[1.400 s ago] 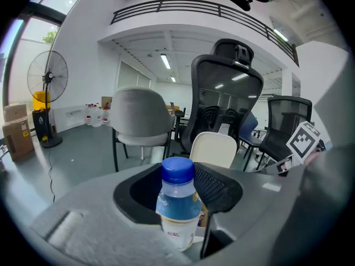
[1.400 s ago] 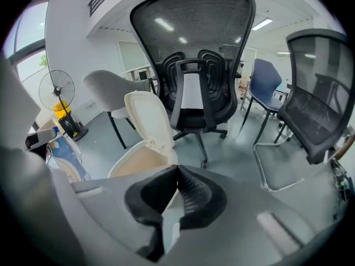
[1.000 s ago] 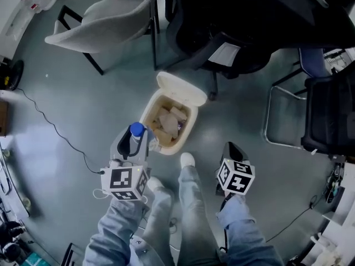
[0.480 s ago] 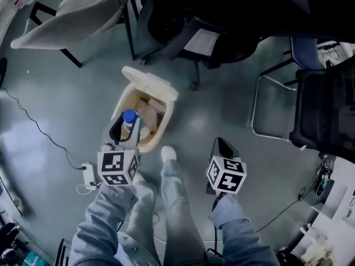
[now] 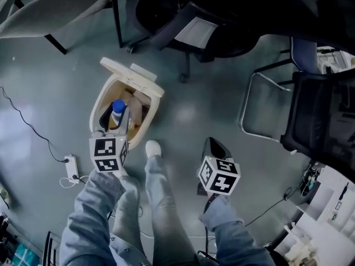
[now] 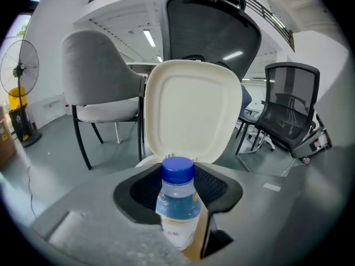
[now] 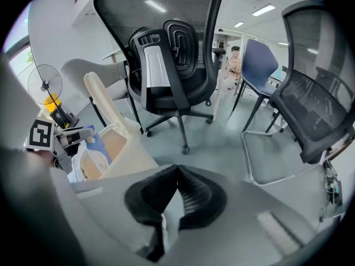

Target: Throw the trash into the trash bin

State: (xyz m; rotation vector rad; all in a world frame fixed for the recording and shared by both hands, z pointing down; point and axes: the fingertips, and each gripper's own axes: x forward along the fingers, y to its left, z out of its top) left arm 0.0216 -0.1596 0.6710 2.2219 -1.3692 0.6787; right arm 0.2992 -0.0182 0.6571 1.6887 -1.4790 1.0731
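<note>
Left gripper (image 6: 178, 195) was clamped on the plastic bottle (image 6: 177, 204), with the jaws standing wide because the bottle's body fills the gap between them. The blue cap (image 6: 178, 169) pointed away from me toward the raised lid (image 6: 191, 115). From the head view the bottle sat over the mouth of the trash bin (image 5: 148, 114), on the side nearest the person's shoe (image 5: 152, 147). I judged it was held neck-forward and tilted downward so that a release would send it straight into the opening and not onto the rim. The lid stood tipped back on the far side, which left the mouth fully clear; inside I could see brownish paper scraps (image 5: 138, 101), so the bin was partly filled but had room. The bin stood on the grey floor (image 5: 188, 115), in front of the office chair (image 7: 172, 60). Right gripper (image 7: 176, 184) had its jaws together with nothing between them. It hung low beside the person's leg, well apart from the bin and, I assumed, parked there to stay out of the drop. In my judgement the bottle was not yet released, and the main risk was it catching the near rim as it fell.
</note>
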